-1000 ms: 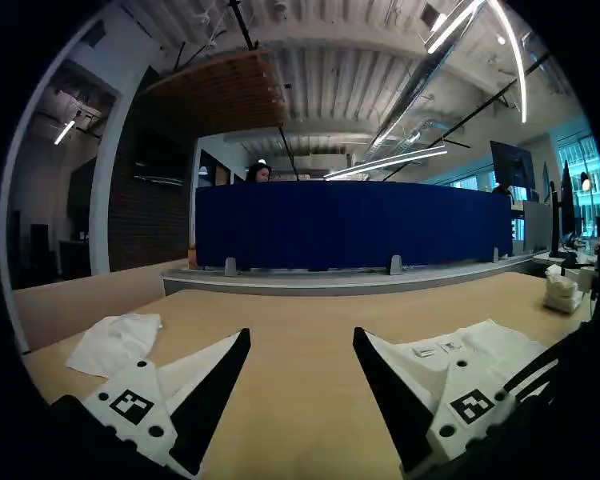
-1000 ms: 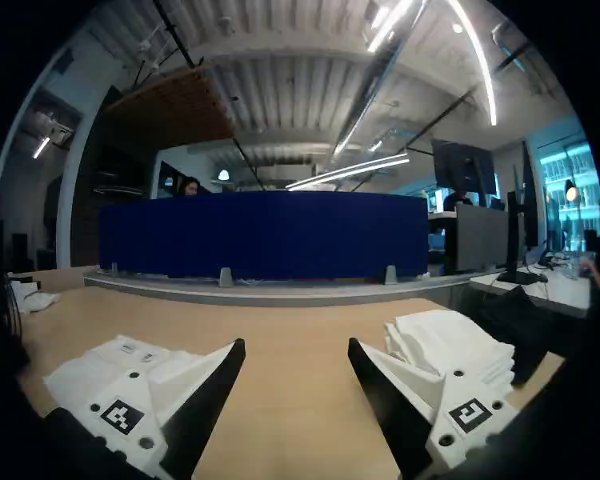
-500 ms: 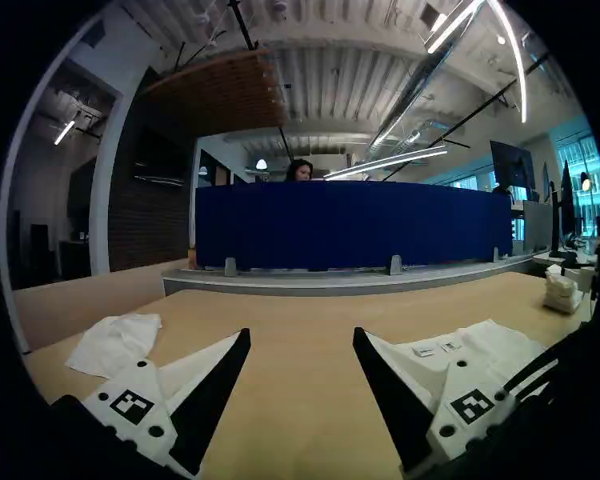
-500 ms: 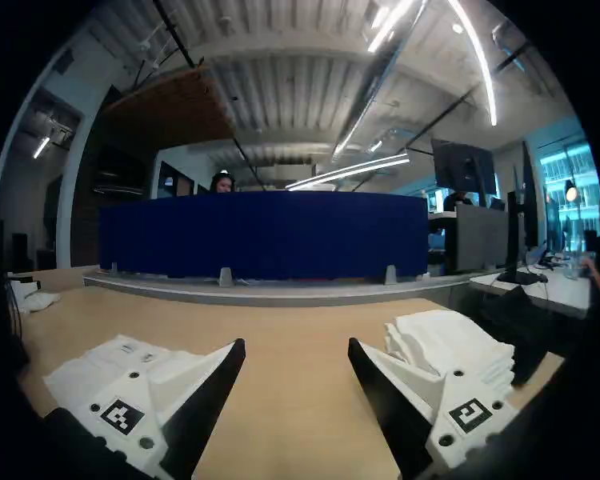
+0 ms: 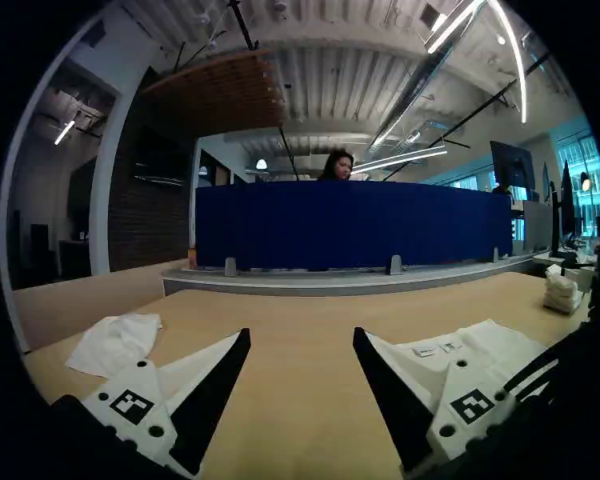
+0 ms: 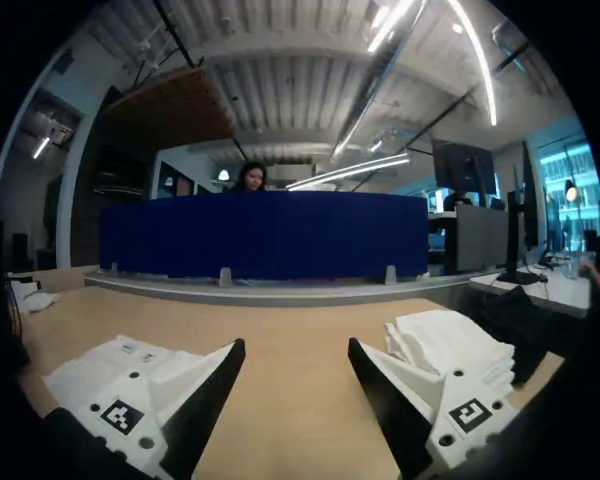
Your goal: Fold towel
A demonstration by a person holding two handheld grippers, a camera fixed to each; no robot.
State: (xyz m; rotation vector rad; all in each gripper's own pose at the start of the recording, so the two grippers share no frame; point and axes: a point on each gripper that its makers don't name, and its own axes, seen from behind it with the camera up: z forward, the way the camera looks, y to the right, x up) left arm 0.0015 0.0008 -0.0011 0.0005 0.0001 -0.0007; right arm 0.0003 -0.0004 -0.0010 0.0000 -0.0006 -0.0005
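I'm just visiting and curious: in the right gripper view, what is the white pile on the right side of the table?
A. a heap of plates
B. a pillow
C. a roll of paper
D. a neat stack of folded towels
D: the stack of folded towels shows several flat white cloth layers with squared edges, lying one on another on the table.

Flat white towel, tags up, crumpled towel off to its left, folded stack to its right

Left gripper fingers spread, right gripper fingers spread
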